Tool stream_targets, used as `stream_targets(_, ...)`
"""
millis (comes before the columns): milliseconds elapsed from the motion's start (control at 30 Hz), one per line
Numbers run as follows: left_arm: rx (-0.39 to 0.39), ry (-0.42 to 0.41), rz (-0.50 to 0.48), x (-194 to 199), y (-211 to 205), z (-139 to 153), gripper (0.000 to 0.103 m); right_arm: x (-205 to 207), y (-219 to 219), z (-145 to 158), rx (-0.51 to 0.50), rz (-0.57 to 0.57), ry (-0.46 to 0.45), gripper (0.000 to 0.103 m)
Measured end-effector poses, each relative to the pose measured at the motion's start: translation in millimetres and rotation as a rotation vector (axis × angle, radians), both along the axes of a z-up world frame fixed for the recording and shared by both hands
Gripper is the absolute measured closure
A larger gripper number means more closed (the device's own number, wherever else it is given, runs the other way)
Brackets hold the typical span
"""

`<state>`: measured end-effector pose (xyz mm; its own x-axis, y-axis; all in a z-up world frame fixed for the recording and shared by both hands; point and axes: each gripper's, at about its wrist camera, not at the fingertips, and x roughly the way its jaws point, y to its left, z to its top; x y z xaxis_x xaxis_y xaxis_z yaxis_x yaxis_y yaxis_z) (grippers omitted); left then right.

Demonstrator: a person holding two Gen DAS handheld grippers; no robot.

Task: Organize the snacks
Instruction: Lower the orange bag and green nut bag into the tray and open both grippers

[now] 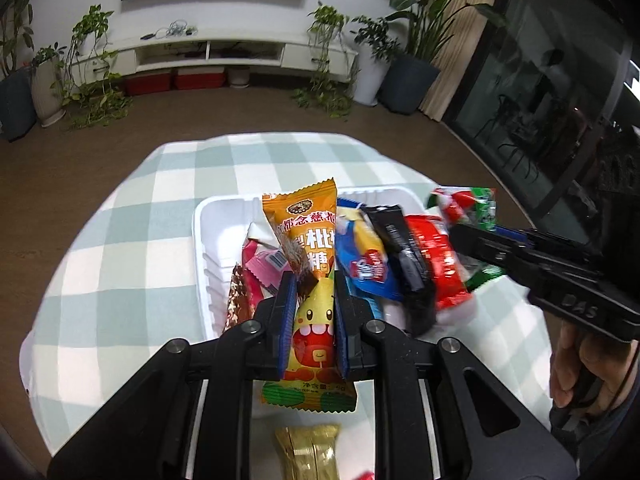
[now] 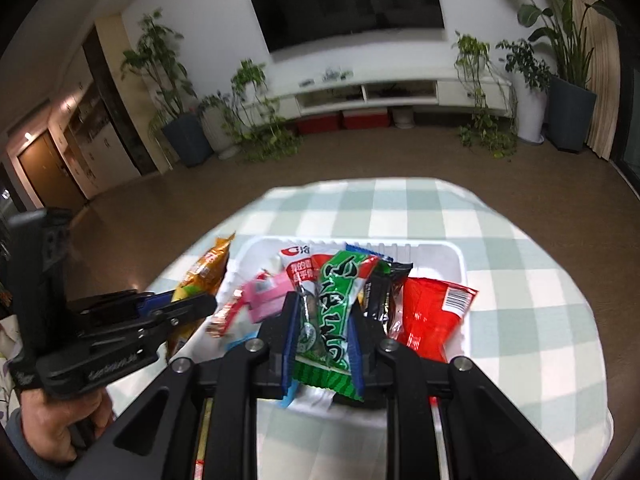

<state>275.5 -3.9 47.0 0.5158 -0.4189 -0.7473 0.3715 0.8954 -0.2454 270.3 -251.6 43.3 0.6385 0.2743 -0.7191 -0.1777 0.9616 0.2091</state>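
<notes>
My left gripper point(image 1: 314, 280) is shut on an orange candy packet point(image 1: 308, 264) and holds it upright over the near edge of the white tray point(image 1: 220, 208). My right gripper point(image 2: 324, 304) is shut on a green snack packet point(image 2: 338, 304) above the same tray point(image 2: 452, 252). The tray holds a pink packet point(image 1: 266, 268), a blue packet point(image 1: 366, 264), a black packet point(image 1: 404, 256) and a red packet point(image 1: 438, 264). The right gripper point(image 1: 460, 228) shows at the right of the left wrist view, the left gripper point(image 2: 208, 300) at the left of the right wrist view.
The tray sits on a table with a green-and-white checked cloth point(image 1: 160, 208). A gold-wrapped snack point(image 1: 310, 452) lies on the cloth below my left gripper. A TV cabinet point(image 1: 240, 48) and potted plants point(image 1: 412, 72) stand across the brown floor.
</notes>
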Motion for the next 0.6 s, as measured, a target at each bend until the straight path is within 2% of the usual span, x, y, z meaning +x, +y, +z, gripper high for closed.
stream_targets(233,0.025,0.015,0.013,17,-7,-40,0.087,30,8,-30,-0.026,-0.001,0.032,0.079)
stream_targets(400,0.038,0.022,0.02,21,-13,-54,0.086,40,19,-44,-0.066,0.021,0.044,0.077)
stream_targets(500,0.058,0.015,0.018,25,-16,-58,0.084,44,20,-54,-0.083,0.02,0.053,0.07)
stream_targets(600,0.066,0.023,0.019,29,-17,-63,0.082,44,21,-59,-0.091,0.023,0.052,0.068)
